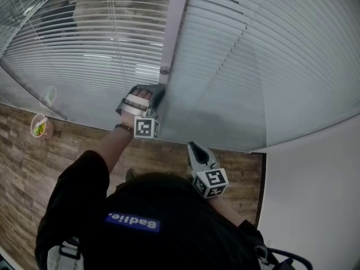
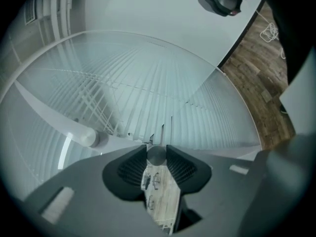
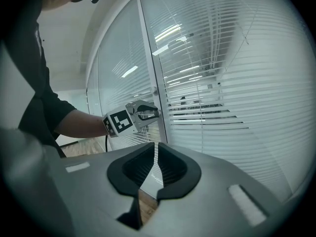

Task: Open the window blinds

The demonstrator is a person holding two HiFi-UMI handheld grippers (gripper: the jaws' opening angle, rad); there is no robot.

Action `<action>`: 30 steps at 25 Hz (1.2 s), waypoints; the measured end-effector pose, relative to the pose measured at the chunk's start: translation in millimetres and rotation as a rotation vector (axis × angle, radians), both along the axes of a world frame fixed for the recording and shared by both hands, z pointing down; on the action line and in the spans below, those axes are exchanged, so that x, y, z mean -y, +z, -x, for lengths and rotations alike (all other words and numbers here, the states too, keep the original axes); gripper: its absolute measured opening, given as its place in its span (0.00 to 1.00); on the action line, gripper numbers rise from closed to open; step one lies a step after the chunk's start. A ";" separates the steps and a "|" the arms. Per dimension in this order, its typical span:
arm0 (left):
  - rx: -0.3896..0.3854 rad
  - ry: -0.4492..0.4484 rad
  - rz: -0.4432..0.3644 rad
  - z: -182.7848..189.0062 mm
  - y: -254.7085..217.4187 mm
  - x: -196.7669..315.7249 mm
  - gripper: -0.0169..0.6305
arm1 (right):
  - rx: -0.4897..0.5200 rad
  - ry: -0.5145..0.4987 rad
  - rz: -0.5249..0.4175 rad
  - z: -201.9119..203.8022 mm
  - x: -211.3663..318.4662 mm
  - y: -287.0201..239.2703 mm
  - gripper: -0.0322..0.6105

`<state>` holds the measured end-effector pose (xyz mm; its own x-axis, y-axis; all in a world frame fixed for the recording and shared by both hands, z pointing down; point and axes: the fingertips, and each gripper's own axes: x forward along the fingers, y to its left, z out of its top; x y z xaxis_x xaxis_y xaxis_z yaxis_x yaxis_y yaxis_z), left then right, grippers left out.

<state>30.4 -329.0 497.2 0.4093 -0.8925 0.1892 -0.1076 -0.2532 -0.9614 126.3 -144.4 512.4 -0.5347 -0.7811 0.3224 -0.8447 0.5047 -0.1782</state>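
White slatted blinds (image 1: 95, 44) hang behind glass on both sides of a pale upright frame post (image 1: 171, 32). The left panel's slats are tilted enough to see through; the right panel (image 1: 259, 66) looks closed. My left gripper (image 1: 157, 90) reaches level to the post and is shut on a small round grey knob (image 2: 156, 155), which sits between its fingertips. A second knob (image 1: 164, 70) shows on the post just above. The right gripper view shows that left gripper (image 3: 148, 113) at the post. My right gripper (image 1: 193, 147) is held back near my body, shut and holding nothing (image 3: 154, 147).
A wood-plank floor (image 1: 22, 167) runs along the foot of the glass. On it at the left stands a small cup (image 1: 40, 127) with something green in it. A plain white wall (image 1: 315, 196) meets the glazing at the right.
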 end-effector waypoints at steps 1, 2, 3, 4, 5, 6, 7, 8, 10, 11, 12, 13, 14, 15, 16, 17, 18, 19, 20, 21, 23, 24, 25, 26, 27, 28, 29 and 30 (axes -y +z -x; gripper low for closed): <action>-0.015 -0.005 0.006 -0.1 -0.5 0.0 0.21 | 0.000 -0.001 0.001 0.2 -0.1 -0.2 0.09; -0.029 -0.009 0.012 -0.1 -1.0 0.1 0.21 | 0.000 -0.001 0.003 0.2 0.0 -0.2 0.09; -0.042 -0.013 0.017 -0.1 -1.5 0.3 0.21 | 0.000 -0.001 0.004 0.1 0.0 -0.3 0.09; -0.054 -0.016 0.021 -0.3 -1.9 0.3 0.21 | 0.000 -0.001 0.005 0.1 -0.1 -0.3 0.09; -0.065 -0.019 0.025 -0.4 -2.3 0.1 0.21 | -0.001 -0.001 0.006 0.0 -0.3 -0.2 0.09; -0.077 -0.022 0.029 -0.5 -2.6 -0.1 0.21 | -0.002 -0.003 0.006 0.0 -0.6 0.0 0.09; -0.088 -0.026 0.034 -0.6 -2.8 -0.2 0.21 | -0.003 -0.004 0.007 -0.1 -0.8 0.2 0.09; -0.102 -0.030 0.040 -0.6 -2.8 -0.1 0.21 | -0.005 -0.005 0.007 -0.3 -0.8 0.4 0.09; -0.132 -0.037 0.052 -0.6 -2.9 0.4 0.21 | -0.007 -0.005 0.009 -1.1 -0.5 1.1 0.09; -0.147 -0.041 0.055 -0.6 -3.5 0.4 0.21 | -0.008 -0.003 0.009 -1.7 -0.4 1.4 0.09; -0.162 -0.045 0.057 -0.4 -4.0 0.4 0.21 | -0.007 -0.002 0.010 -2.2 -0.4 1.5 0.08; -0.177 -0.049 0.059 -0.2 -4.4 0.5 0.21 | -0.007 0.000 0.010 -2.8 -0.2 1.4 0.09; -0.195 -0.053 0.062 -0.1 -4.7 0.8 0.21 | -0.007 0.001 0.011 -3.3 0.0 1.2 0.09; -0.219 -0.056 0.067 0.0 -5.1 1.2 0.21 | -0.008 0.002 0.010 -3.9 0.3 0.9 0.09; -0.246 -0.060 0.073 0.1 -5.6 1.6 0.21 | -0.009 0.004 0.009 -4.6 0.5 0.7 0.08; -0.271 -0.064 0.080 0.4 -5.9 2.1 0.21 | -0.010 0.006 0.008 -5.3 0.6 0.7 0.08; -0.295 -0.070 0.085 0.8 -6.2 2.3 0.21 | -0.010 0.007 0.007 -5.9 0.4 0.8 0.08; -0.315 -0.076 0.090 1.1 -6.4 2.5 0.21 | -0.010 0.008 0.007 -6.4 0.2 1.0 0.08; -0.333 -0.082 0.096 1.3 -6.6 2.7 0.21 | -0.010 0.009 0.007 -6.9 0.0 1.2 0.08; -0.350 -0.088 0.102 1.5 -6.9 3.0 0.21 | -0.009 0.011 0.007 -7.5 -0.2 1.2 0.08; -0.391 -0.099 0.120 2.2 -7.4 3.6 0.21 | -0.008 0.013 0.007 -8.5 -0.9 1.2 0.08; -0.415 -0.104 0.131 2.4 -7.3 3.9 0.21 | -0.007 0.014 0.006 -8.8 -1.2 1.4 0.08; -0.442 -0.107 0.143 2.5 -6.9 4.4 0.21 | -0.007 0.015 0.006 -9.0 -1.4 1.6 0.08; -0.470 -0.110 0.156 2.6 -6.8 4.8 0.21 | -0.006 0.015 0.006 -9.0 -1.5 1.9 0.08; -0.501 -0.114 0.170 2.7 -7.3 5.0 0.21 | -0.006 0.016 0.007 -9.1 -1.5 2.1 0.08; -0.532 -0.118 0.186 3.0 -7.9 5.2 0.21 | -0.006 0.016 0.007 -9.2 -1.6 2.1 0.08; -0.562 -0.124 0.203 3.5 -8.3 5.4 0.21 | -0.006 0.016 0.007 -9.3 -1.7 1.9 0.08; -0.588 -0.130 0.218 4.0 -8.6 5.5 0.21 | -0.005 0.016 0.007 -9.4 -1.8 1.7 0.08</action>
<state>26.4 -334.5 488.6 0.3913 -0.9082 0.1488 -0.6446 -0.3858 -0.6600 135.7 -142.5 514.1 -0.5207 -0.7872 0.3304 -0.8535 0.4902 -0.1769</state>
